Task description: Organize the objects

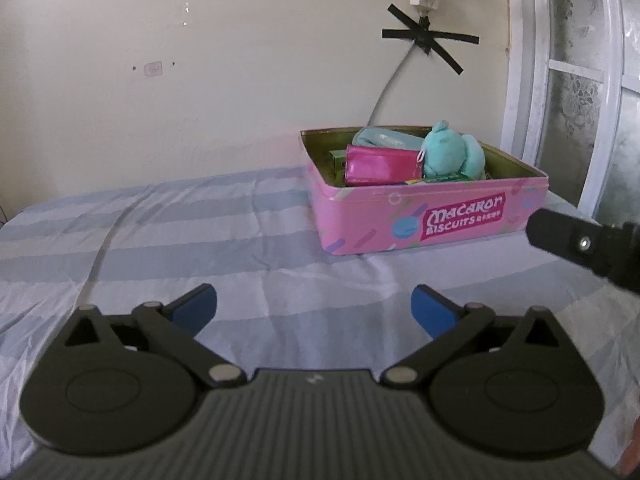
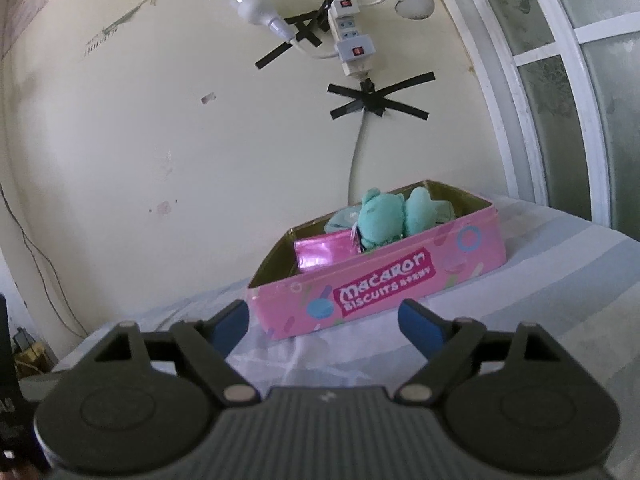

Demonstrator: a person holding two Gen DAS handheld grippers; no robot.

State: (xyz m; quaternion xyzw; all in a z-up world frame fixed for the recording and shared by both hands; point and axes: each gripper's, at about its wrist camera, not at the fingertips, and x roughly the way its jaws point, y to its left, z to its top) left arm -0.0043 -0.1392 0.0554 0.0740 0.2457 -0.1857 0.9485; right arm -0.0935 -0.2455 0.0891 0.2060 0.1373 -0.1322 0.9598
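A pink "Macaron Biscuits" tin [image 1: 472,220] [image 2: 400,280] stands open on the striped bedsheet. Inside it lie a teal plush toy [image 1: 452,152] [image 2: 384,216], a shiny magenta pouch [image 1: 382,166] [image 2: 320,254], a pale teal item [image 1: 384,138] behind them and small green things. My left gripper [image 1: 314,310] is open over bare sheet, short of the tin and to its left, nothing between its blue pads. My right gripper [image 2: 322,322] is open too, just in front of the tin's long side, empty. A black finger [image 1: 560,240] of the right gripper shows at the left view's right edge.
The bed runs to a cream wall with a taped power strip [image 2: 350,40] and a cable [image 2: 356,160] dropping behind the tin. A white-framed frosted window [image 2: 560,100] stands on the right. A fold runs across the sheet [image 1: 104,248] on the left.
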